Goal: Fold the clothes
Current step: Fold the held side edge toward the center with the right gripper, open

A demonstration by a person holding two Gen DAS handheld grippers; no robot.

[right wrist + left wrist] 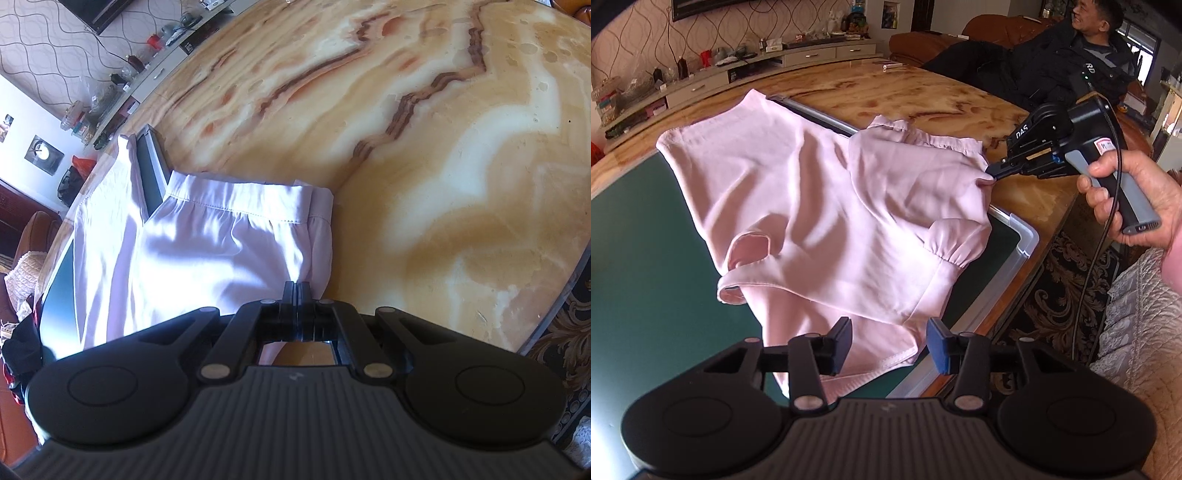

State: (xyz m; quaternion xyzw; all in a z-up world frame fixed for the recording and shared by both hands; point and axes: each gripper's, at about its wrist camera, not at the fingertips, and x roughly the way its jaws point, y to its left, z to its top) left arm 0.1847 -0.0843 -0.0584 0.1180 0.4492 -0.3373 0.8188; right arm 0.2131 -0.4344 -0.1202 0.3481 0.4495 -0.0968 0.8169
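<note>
A pale pink blouse point(820, 206) lies spread over a dark green board point(639, 258) on the marble table. My left gripper point(888, 341) is open, just above the blouse's near hem, holding nothing. My right gripper point(991, 173) is shut on the blouse's right edge, near a gathered sleeve cuff point(945, 254). In the right wrist view the right gripper point(296, 290) has its jaws pressed together on the blouse point(192, 251), with a stitched cuff band point(240, 199) ahead of it.
The orange-veined marble table point(443, 147) extends past the cloth. The board has a silver frame point(1015, 236). A man point(1071, 62) sits on a brown sofa beyond the table. A low cabinet point(738, 70) with clutter lines the far wall. Patterned carpet point(1052, 295) lies right.
</note>
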